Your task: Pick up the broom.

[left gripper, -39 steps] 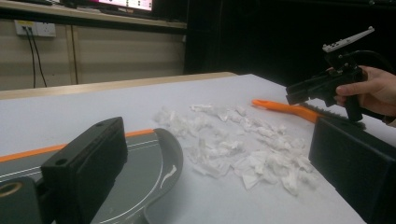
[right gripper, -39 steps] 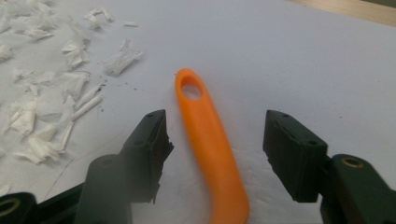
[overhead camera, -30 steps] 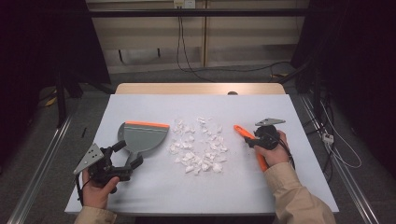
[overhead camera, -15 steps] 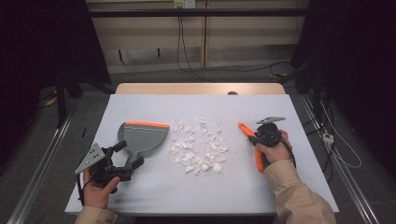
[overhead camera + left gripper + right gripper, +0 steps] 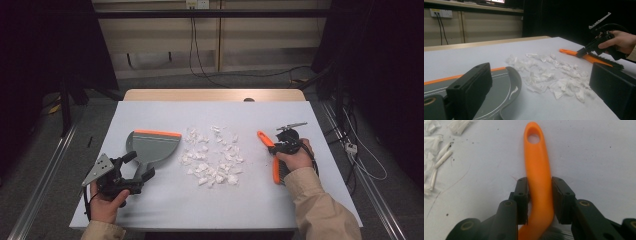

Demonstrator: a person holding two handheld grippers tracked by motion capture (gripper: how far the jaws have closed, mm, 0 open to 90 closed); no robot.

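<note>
We clamped the right tool (image 5: 539,200) on the orange plastic brush handle (image 5: 538,170), presumably for sweeping. The left tool (image 5: 134,172), jaws apart, hovered by the grey orange-edged dustpan (image 5: 150,146) near the white paper scraps (image 5: 210,159).

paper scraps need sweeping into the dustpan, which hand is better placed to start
Right. The right gripper is shut on the orange brush handle beside the paper scraps; the left gripper hangs open near the dustpan, gripping nothing.

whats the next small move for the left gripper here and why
Probably ease the left gripper forward and close it on the dustpan handle: its jaws stand open at the handle, while the right gripper is already shut on the orange brush beside the paper scraps.
</note>
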